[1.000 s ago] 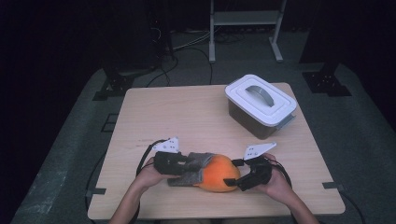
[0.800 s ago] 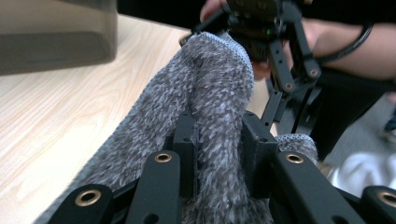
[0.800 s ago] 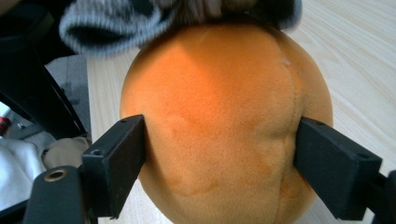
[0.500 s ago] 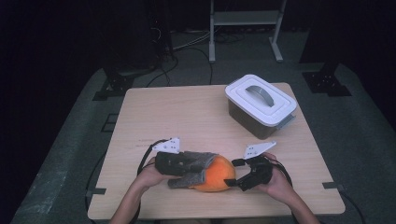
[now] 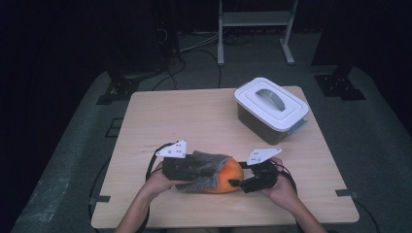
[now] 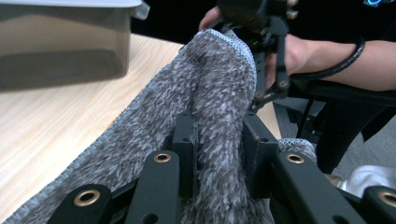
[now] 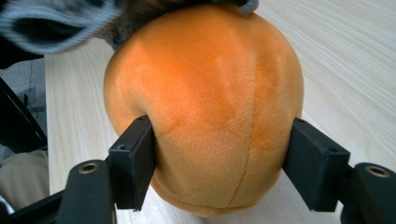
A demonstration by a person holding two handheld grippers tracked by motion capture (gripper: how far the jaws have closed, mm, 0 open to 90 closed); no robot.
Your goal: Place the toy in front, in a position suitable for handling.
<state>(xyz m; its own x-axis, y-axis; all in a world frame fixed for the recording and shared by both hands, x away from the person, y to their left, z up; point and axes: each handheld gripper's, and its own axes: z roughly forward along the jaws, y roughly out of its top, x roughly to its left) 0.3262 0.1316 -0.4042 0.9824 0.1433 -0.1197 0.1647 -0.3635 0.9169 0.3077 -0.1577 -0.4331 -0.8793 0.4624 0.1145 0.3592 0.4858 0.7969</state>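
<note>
Orange plush ball (image 5: 227,176) resting on counter (image 5: 194,116), near its front edge, well apart from lidded white container (image 5: 270,109) at far right. Grey fuzzy cloth (image 5: 206,167) draped over ball's left side and top. Left tongs (image 6: 218,154) just left of ball, clamped tight on a fold of cloth. Right tongs (image 7: 224,172) on ball's right, jaws just closing, both pads pressed against ball's flanks. Both hands low at counter level beside ball.
</note>
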